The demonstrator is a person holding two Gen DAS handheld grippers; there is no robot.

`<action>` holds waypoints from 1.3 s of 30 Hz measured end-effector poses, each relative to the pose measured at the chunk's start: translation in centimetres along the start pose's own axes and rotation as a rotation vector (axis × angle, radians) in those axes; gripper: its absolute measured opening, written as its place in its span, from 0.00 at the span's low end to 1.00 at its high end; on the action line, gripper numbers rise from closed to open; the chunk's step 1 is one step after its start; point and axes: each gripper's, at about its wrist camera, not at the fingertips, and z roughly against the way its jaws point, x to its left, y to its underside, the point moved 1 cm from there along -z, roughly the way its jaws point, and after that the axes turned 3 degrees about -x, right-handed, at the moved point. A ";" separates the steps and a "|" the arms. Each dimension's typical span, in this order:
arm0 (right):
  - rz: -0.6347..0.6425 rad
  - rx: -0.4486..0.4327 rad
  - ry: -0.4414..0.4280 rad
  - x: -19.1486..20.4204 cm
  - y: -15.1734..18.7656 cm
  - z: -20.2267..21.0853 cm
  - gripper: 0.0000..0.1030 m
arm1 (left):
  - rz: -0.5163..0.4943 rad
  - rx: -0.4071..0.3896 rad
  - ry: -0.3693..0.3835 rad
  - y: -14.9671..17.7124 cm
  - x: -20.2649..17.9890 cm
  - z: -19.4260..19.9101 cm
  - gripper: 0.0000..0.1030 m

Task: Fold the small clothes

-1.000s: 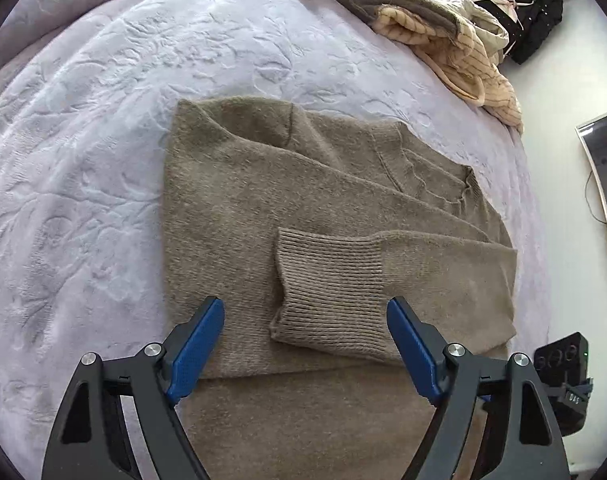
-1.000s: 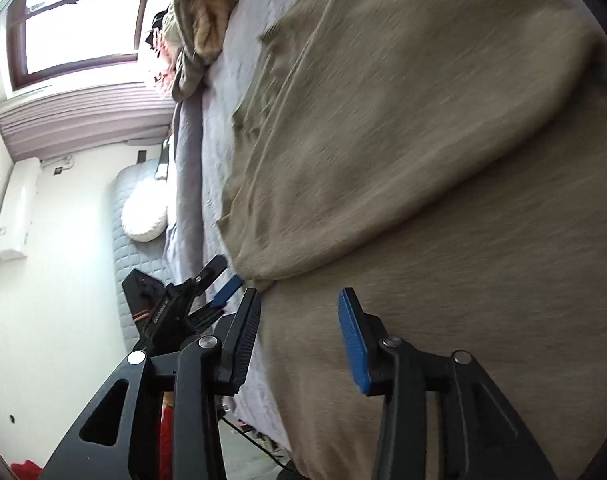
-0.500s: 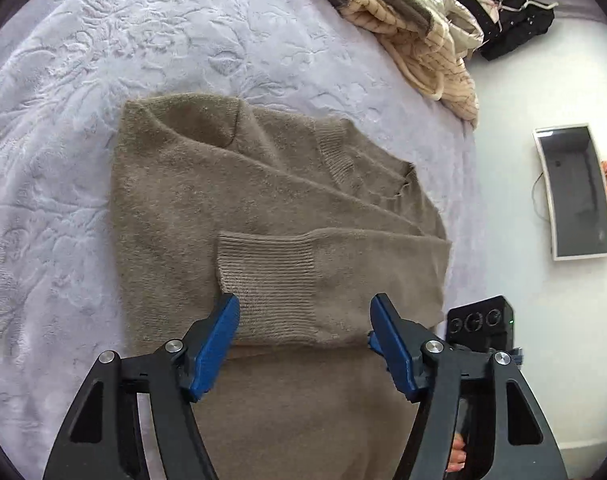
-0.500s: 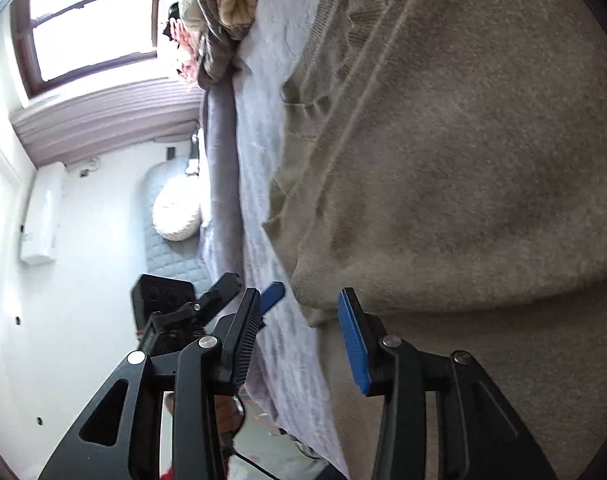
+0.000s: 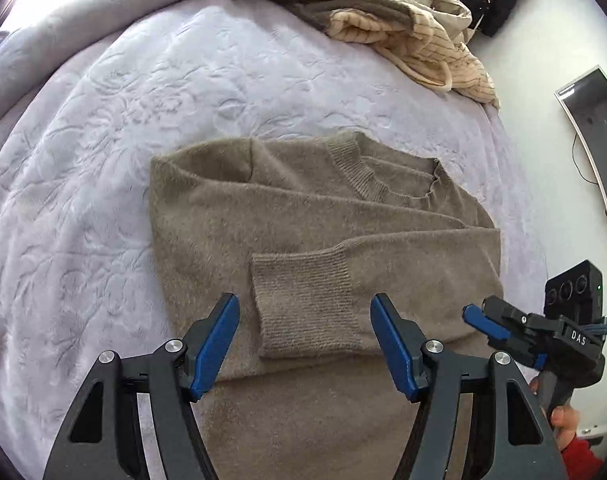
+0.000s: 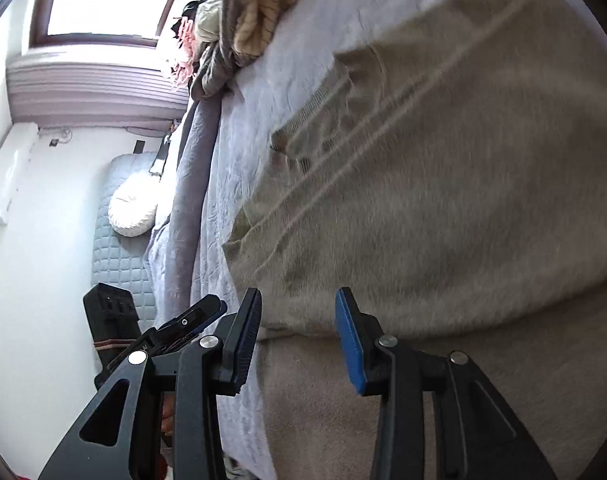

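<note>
- Sweater [image 5: 303, 216], brown knit, lies flat on the lavender bedspread [image 5: 103, 160], neck end pointing away from the left cam.
- One sleeve folded across the body; its ribbed cuff [image 5: 303, 300] lies on top, near the middle of the sweater.
- Left gripper [image 5: 304, 344] above the sweater's near part, jaws wide apart w/ nothing between them; cuff sits just ahead, framed by the blue pads [image 5: 213, 344].
- Right gripper [image 6: 297, 338] jaws parted, narrower gap than the left, nothing clamped; it's at the sweater's side edge [image 6: 263, 320], where the folded layer meets the bedspread. Can't tell if the pads touch fabric.
- In the left cam the right gripper [image 5: 503, 332] shows just off the sweater's right edge.
- Pile of other clothes [image 5: 383, 12], cream and grey, at the far end of the bed, well apart from the sweater.
- Window [image 6: 103, 0] in the right cam's upper left.
</note>
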 end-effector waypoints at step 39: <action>-0.055 -0.008 0.452 -10.6 2.4 13.6 0.47 | 0.006 0.107 -0.209 6.7 0.0 -1.1 0.66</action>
